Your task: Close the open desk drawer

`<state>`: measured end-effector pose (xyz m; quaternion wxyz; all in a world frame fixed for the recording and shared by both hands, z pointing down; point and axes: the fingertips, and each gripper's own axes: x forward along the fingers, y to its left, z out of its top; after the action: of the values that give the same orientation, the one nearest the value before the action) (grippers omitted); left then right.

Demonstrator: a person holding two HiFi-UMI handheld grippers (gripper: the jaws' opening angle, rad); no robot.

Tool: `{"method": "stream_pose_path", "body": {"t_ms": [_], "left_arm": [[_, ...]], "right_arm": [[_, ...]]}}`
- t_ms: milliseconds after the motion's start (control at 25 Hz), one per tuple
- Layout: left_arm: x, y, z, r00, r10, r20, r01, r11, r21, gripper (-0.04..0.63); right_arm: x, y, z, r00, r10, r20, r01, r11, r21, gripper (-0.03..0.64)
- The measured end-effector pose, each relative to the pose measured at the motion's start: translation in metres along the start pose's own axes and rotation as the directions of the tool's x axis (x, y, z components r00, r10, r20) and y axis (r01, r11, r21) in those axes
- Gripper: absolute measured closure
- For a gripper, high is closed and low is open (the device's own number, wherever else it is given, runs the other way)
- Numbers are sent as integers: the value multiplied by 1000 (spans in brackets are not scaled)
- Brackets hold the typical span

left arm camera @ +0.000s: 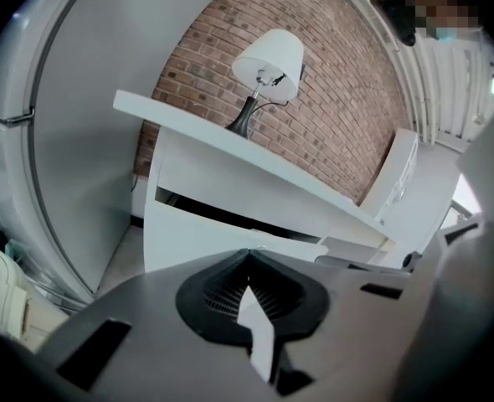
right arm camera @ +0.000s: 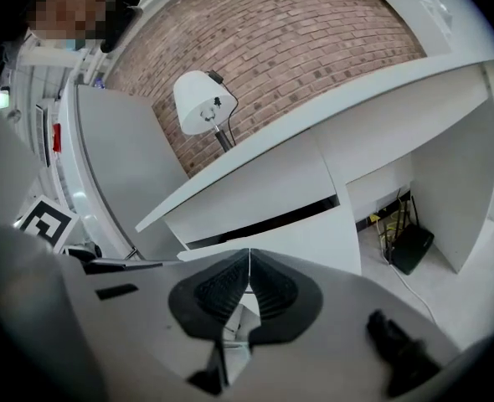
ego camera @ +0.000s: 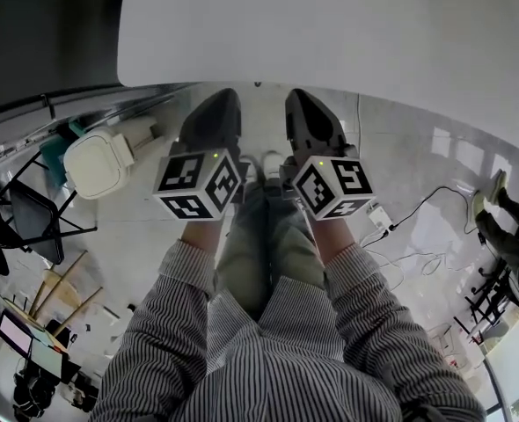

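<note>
1. The left gripper (left arm camera: 247, 256) has its ribbed black jaws pressed together with nothing between them. The right gripper (right arm camera: 249, 258) is the same: jaws tip to tip, empty.
2. The flat white drawer front (left arm camera: 198, 234) lies straight ahead of both sets of jaw tips, under the white desk top (left arm camera: 230, 136). A dark gap along its upper edge shows it is partly pulled out. From the left gripper it sits ahead and slightly left; from the right gripper, ahead and slightly right.
3. Beyond the drawer and above the jaws, a white-shaded table lamp (left arm camera: 270, 57) stands on the desk against a red brick wall (left arm camera: 335, 99).
4. In the head view both grippers are side by side below the desk's near edge. Neither appears to touch the drawer.
5. Step in hand, as I judge it: the approach, with no push begun.
6. The next move calls for taking the closed tips forward to the drawer front. They should then press squarely and level, so it slides in without skewing.
</note>
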<state>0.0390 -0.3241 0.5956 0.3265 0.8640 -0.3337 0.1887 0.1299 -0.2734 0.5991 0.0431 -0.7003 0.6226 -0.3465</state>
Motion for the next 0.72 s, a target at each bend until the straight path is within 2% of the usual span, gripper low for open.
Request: {"method": "stream_pose_path", "body": {"t_ms": [720], "left_arm": [[-120,-68,51,994,-55,92,47,996,81,583]], "right_arm": [[-105,78,67,994,53,96,-51,998,-24,600]]}}
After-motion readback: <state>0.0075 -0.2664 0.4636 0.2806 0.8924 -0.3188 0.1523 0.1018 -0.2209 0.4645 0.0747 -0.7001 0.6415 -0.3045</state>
